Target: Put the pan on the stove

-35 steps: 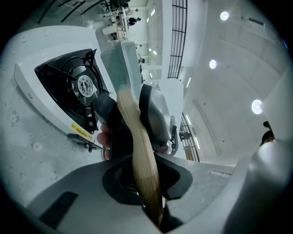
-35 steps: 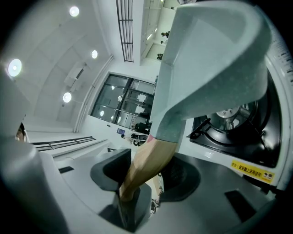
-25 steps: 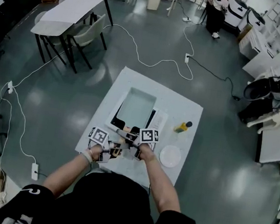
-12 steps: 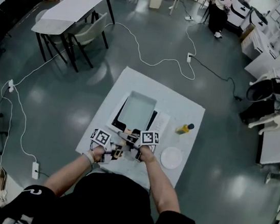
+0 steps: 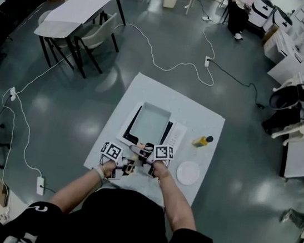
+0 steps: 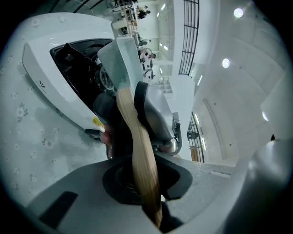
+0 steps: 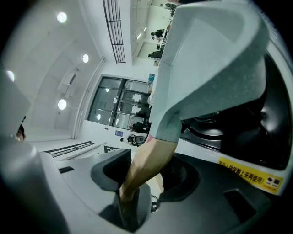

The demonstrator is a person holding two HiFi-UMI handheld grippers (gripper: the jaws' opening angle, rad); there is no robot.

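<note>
My left claw pinched the wooden handle, and my right claw pinched it too (tight). The grey pan was over the black stove.

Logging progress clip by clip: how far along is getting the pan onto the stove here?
Done: the pan is already over the stove. In hand: left gripper and right gripper both clamp its wooden handle. Left: seat it, if it isn't down already, which I can't tell, then let go.

Illegible yellow label on stove
</note>
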